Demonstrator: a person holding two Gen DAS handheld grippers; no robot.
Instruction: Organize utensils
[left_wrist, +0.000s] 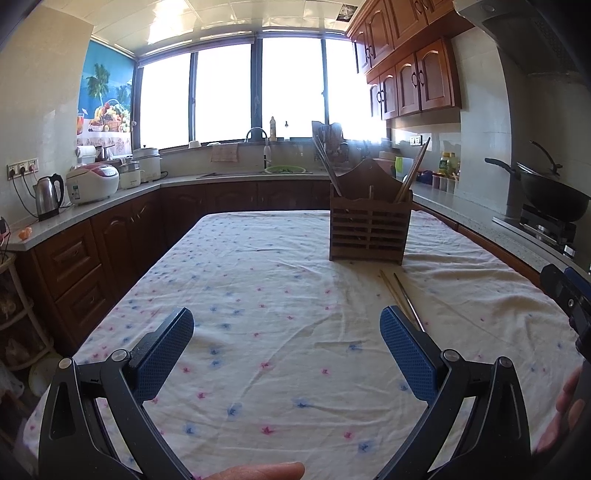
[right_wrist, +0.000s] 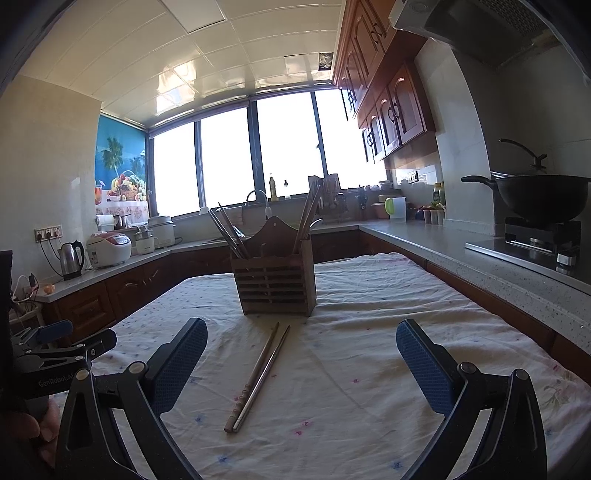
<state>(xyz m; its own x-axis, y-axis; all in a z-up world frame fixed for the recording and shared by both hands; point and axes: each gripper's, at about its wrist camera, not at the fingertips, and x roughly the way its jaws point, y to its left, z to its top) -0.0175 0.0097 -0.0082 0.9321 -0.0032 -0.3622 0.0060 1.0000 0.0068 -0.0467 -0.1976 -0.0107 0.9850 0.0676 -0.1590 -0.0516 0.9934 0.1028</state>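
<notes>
A slatted wooden utensil holder (left_wrist: 367, 229) (right_wrist: 275, 275) stands upright on the flowered tablecloth (left_wrist: 258, 295) (right_wrist: 351, 350), with chopsticks leaning in its left and right compartments. Two loose chopsticks, one wooden (right_wrist: 252, 376) and one metal (right_wrist: 263, 378), lie side by side on the cloth in front of the holder; they also show in the left wrist view (left_wrist: 402, 301). My left gripper (left_wrist: 286, 328) is open and empty above the cloth, left of the loose chopsticks. My right gripper (right_wrist: 301, 341) is open and empty, the chopsticks lying between its fingers, below them.
Kitchen counters (left_wrist: 110, 195) (right_wrist: 480, 251) run around the table on the left, back and right. A kettle (left_wrist: 48, 197) and rice cooker (left_wrist: 92, 182) stand at left, a wok on a stove (right_wrist: 543, 199) at right. The left gripper's body (right_wrist: 55, 350) shows at the right view's left edge.
</notes>
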